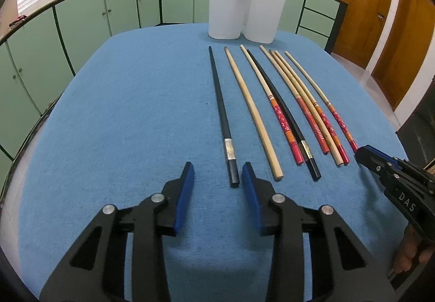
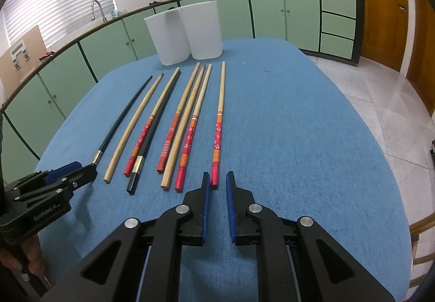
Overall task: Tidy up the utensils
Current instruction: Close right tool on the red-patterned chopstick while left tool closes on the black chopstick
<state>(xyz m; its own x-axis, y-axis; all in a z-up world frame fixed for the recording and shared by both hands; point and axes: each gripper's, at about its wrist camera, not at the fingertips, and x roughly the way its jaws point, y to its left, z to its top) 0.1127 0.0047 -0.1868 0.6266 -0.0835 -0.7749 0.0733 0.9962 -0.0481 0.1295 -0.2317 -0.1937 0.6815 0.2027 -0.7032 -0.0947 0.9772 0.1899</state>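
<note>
Angling down at the table, left gripper (image 1: 218,176) fingers apart beside black chopstick (image 1: 220,114) — right gripper (image 2: 218,184) fingers nearly together, empty.

My bench (image 1: 122,117) wears a blue cloth. Eight chopsticks (image 1: 252,112) lie side by side on it, pointing to the far edge, where two white containers (image 1: 225,8) stand touching.

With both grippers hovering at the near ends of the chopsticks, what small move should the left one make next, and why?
Probably ease the left gripper down and finish closing on the leftmost black chopstick. Its near end lies between the open jaws, nearer the right one, with neither touching it. The two white containers stand behind the row, the likely place to drop it.
</note>
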